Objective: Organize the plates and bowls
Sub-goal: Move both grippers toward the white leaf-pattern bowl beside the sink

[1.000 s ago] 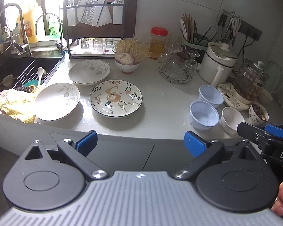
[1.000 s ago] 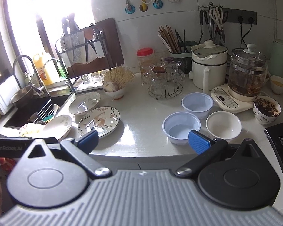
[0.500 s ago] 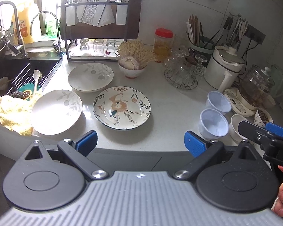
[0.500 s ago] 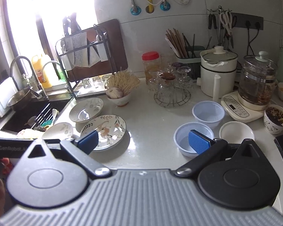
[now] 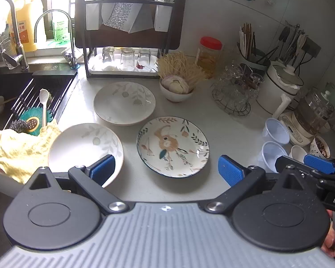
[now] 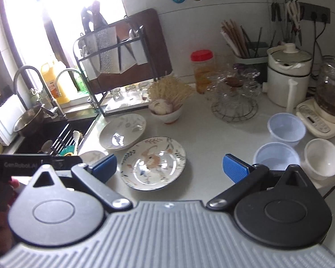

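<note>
Left wrist view, scanning from the left: I see a yellow crumpled cloth (image 5: 15,149) at mid left, then a white leaf-print plate (image 5: 82,147) on the pale counter (image 5: 230,129). A second white leaf-print dish (image 5: 124,102) sits above it, with a floral plate with a bird motif (image 5: 173,146) at centre. My left gripper (image 5: 166,169) is spread wide, holding nothing. Two pale blue plastic bowls (image 6: 287,129) and a small white bowl (image 6: 322,159) sit at right. My right gripper (image 6: 169,166) gapes wide too, empty.
</note>
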A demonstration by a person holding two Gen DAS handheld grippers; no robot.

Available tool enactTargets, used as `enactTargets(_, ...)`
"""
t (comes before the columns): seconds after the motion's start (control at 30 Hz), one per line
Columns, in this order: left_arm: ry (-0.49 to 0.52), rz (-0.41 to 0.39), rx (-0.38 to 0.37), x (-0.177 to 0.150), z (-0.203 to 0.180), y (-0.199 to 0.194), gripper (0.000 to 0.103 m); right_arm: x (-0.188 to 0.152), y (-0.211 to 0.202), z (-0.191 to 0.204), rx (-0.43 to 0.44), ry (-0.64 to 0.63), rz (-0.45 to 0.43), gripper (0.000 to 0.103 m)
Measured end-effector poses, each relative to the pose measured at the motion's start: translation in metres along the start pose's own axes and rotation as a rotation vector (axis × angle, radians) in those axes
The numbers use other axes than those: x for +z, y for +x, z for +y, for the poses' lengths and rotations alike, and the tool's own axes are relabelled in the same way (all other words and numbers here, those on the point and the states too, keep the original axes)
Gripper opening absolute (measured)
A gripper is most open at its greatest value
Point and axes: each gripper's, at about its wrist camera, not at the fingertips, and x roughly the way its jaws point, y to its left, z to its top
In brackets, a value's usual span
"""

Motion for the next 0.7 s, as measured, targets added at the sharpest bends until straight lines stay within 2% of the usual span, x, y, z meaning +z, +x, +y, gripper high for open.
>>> enactTargets(0.47, 0.049, 0.065, -0.072, 0.041, 0.112, 0.042, 0.1, 0.009, 0.066, 0.085, -0.063, 0.037, 0.049, 0.103)
enactTargets(0.6, 0.059, 0.097, -0.078, 0.053, 0.141, 0.059, 0.1, 0.006, 0.086, 0.109, -0.058, 0.059, 0.069, 0.102)
enactTargets(0.7, 0.07, 0.117, -0.114, 0.058, 0.162, 0.075, 0.1, 0.007, 0.1, 0.126, -0.071, 0.056, 0.07, 0.101)
